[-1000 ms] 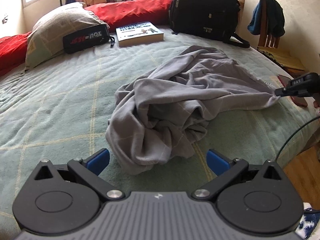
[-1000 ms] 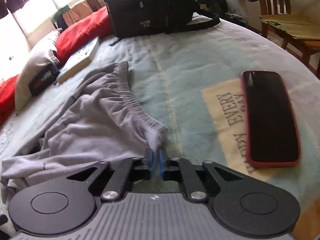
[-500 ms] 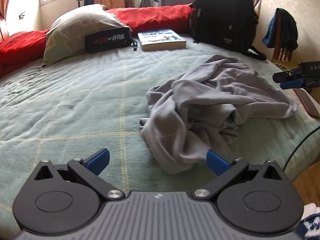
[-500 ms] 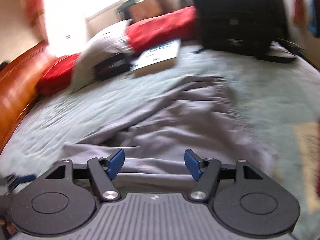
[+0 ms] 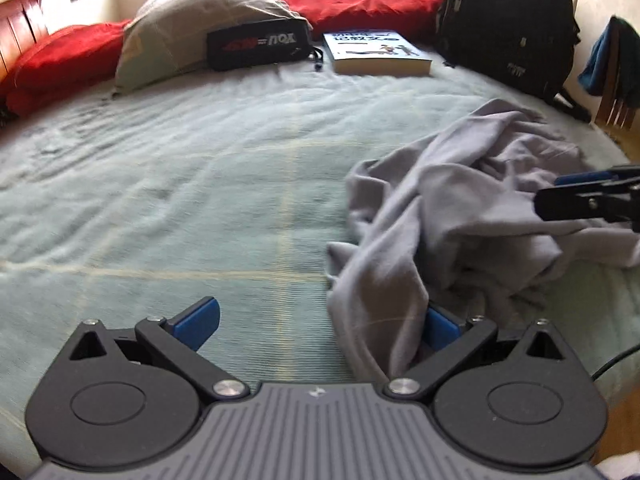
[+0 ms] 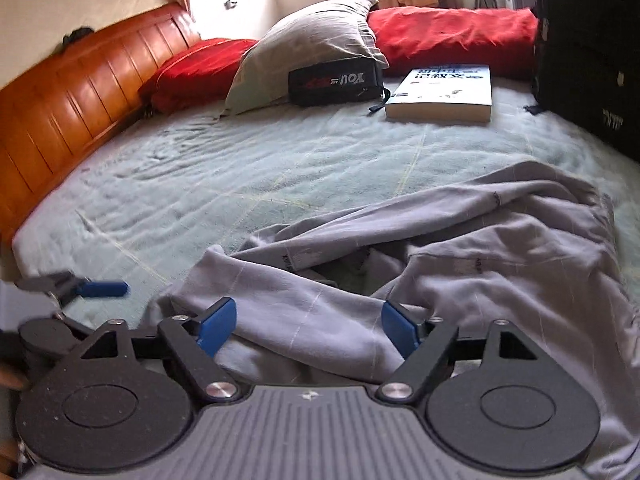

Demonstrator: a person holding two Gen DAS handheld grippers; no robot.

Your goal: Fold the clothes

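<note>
On the bed (image 6: 280,168), grey garment (image 6: 460,272) lies crumpled; both grippers' jaws wide, right's opening.

Black gripper (image 5: 320,326), blue-padded jaws.

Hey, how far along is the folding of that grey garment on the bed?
Barely started. Done: nothing folded; the grey garment lies crumpled on the green blanket. In hand: the right claw is opening over a rumpled stretch of cloth without gripping it; the left claw is open at the garment's near edge, cloth against one pad. Left: spreading it flat, then every fold.
</note>
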